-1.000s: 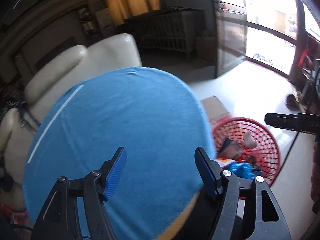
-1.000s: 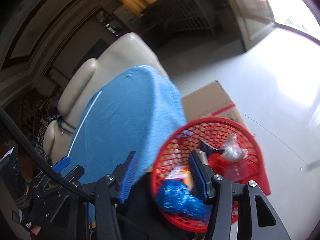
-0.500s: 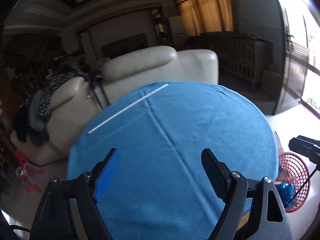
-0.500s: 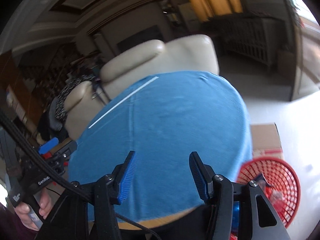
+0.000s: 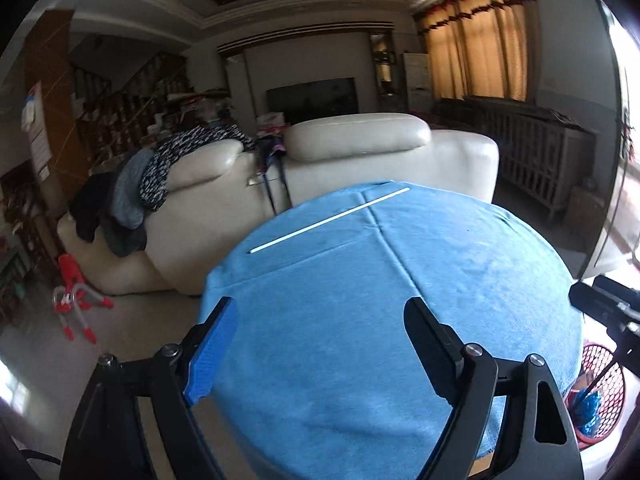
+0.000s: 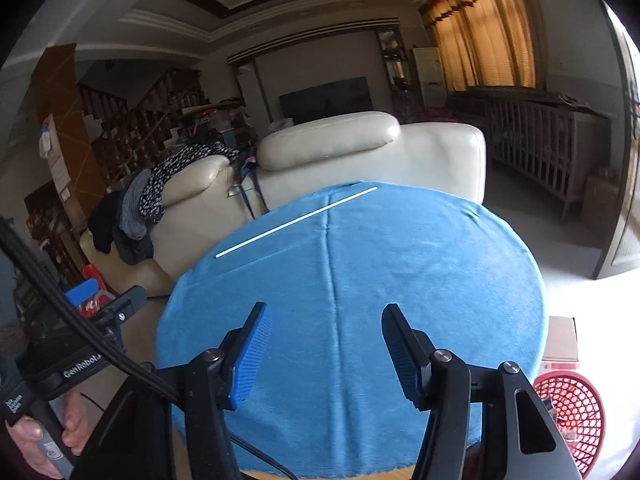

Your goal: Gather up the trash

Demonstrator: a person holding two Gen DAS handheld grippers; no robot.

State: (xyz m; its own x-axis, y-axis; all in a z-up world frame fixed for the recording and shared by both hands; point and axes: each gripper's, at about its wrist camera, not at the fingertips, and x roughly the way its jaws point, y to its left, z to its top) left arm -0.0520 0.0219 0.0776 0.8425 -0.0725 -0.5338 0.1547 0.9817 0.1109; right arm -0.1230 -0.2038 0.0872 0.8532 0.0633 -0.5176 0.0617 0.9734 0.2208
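While both claws hang over the near edge of the round counter [image 5: 460,280], each stands wide apart with nothing between its fingers. From its own camera the left claw [image 5: 320,350] shows a blue-padded finger [image 5: 210,354] on one side and a dark finger on the other, both above the blue cloth [image 6: 400,260] that covers the counter. The right claw [image 6: 326,354] is spread likewise, over the middle seam of the cloth.

A thin white stick [image 5: 328,220] lies flat on the far part of the cloth, slanting across the seam, well apart from both claws; the right view shows it too [image 6: 296,222].

A red basket [image 6: 572,412] sits on the floor just beside the counter on the right, low at the frame edge. In the left view its rim [image 5: 608,396] peeks out past the counter, with something blue inside [image 5: 588,402]; the rest of its contents are too small to tell. A cardboard box [image 6: 560,338] rests on the floor just behind the basket.

Beyond the counter stands a cream sofa [image 5: 360,148] with dark clothes [image 5: 136,196] draped over its left end. In the right view a hand [image 6: 36,440] grips the left claw's handle at the lower left.
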